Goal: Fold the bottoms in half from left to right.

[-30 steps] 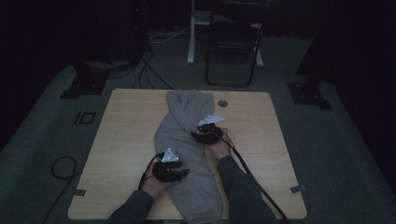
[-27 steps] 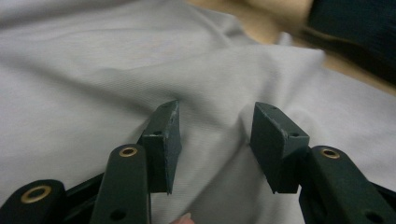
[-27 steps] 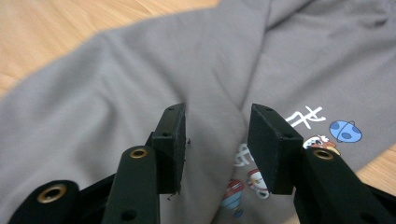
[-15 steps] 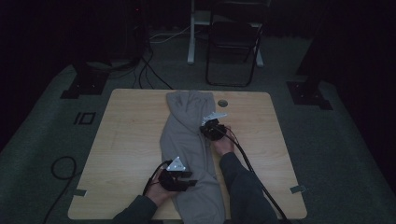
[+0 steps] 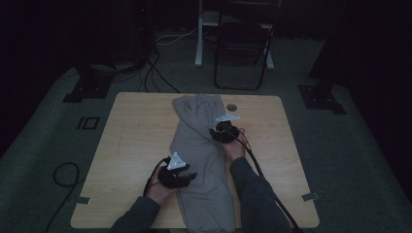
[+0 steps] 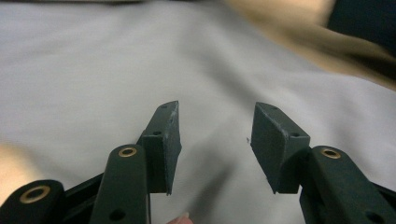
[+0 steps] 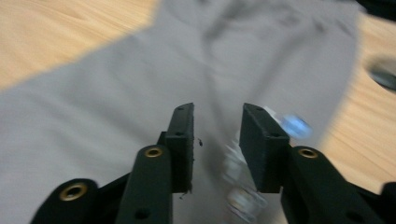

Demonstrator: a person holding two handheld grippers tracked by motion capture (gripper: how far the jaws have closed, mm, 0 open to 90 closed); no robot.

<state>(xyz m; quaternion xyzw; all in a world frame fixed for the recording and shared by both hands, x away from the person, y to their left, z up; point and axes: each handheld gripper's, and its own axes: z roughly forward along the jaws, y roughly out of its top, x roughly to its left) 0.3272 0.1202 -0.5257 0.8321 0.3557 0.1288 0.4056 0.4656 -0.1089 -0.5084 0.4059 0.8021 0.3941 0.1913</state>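
Grey trousers lie lengthwise down the middle of the wooden table, from the far edge to the near edge. My left gripper is over their lower part near the front, close above the grey cloth. It is open with nothing between the fingers. My right gripper is at the trousers' right edge, farther up the table. It is open too, over grey fabric. A small blurred white and blue tag shows by its right finger.
A round cable hole sits in the table near the far edge, right of the trousers, and appears as a dark hole in the right gripper view. A black folding chair and a white post stand behind the table. Cables lie on the floor.
My right gripper has moved a little farther up the table along the trousers' right edge. My left gripper has shifted slightly toward the near edge. The cloth looks flatter.
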